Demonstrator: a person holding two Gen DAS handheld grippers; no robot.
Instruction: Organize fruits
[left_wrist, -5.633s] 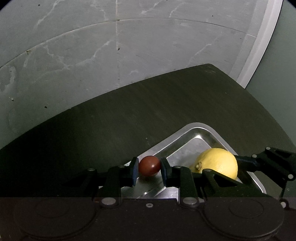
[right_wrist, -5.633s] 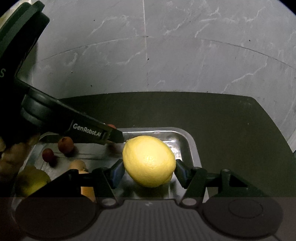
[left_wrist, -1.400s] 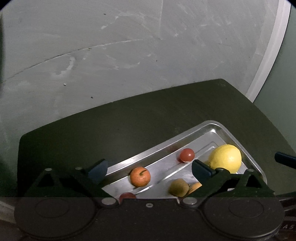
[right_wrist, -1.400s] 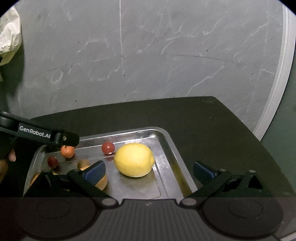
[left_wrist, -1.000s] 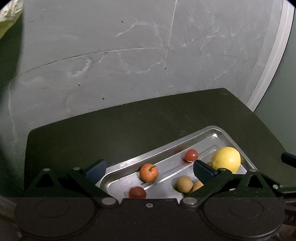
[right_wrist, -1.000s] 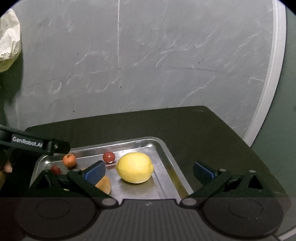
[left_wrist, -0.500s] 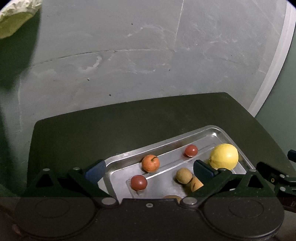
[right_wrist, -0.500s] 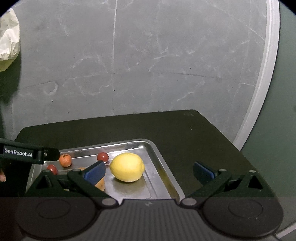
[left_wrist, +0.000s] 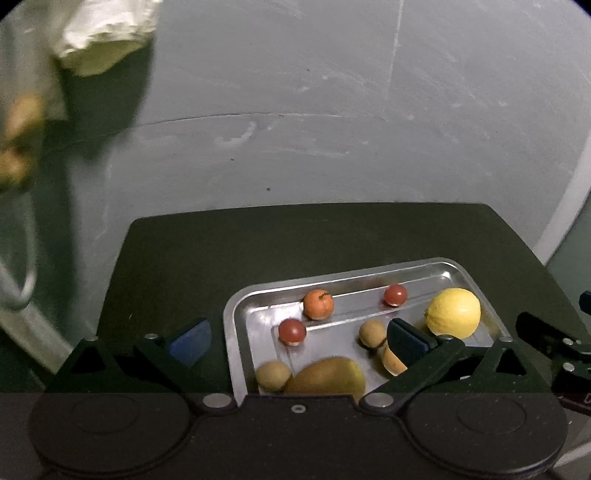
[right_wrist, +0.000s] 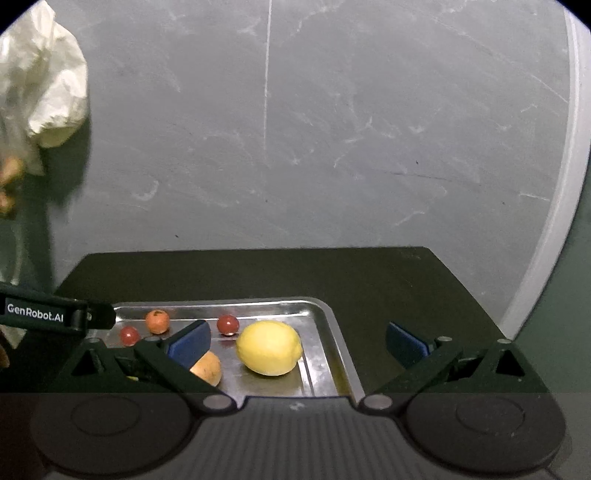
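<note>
A metal tray (left_wrist: 240, 306) (right_wrist: 325, 314) sits on a dark table (left_wrist: 295, 240) (right_wrist: 369, 277) and holds several fruits. The yellow lemon (left_wrist: 453, 313) (right_wrist: 269, 347) lies at its right end. A small orange fruit (left_wrist: 318, 304) (right_wrist: 157, 321), two red cherry tomatoes (left_wrist: 395, 295) (left_wrist: 292, 331), two round brown fruits (left_wrist: 372, 332) (left_wrist: 273, 374) and a large brownish-green fruit (left_wrist: 325, 376) lie in it too. My left gripper (left_wrist: 295, 341) hangs open above the tray's near left part. My right gripper (right_wrist: 295, 341) hangs open over the tray's right edge. Neither holds anything.
The table stands on a grey marbled floor (right_wrist: 332, 147). A crumpled white bag (left_wrist: 107, 33) (right_wrist: 44, 85) lies on the floor at the far left. A pale curved baseboard (right_wrist: 561, 184) runs along the right. The left gripper's body (right_wrist: 48, 315) reaches in at the right wrist view's left edge.
Both grippers let go of their fruit, the tomato and the lemon, opened wide and drew back and up from the tray. More of the tray and table has come into view.
</note>
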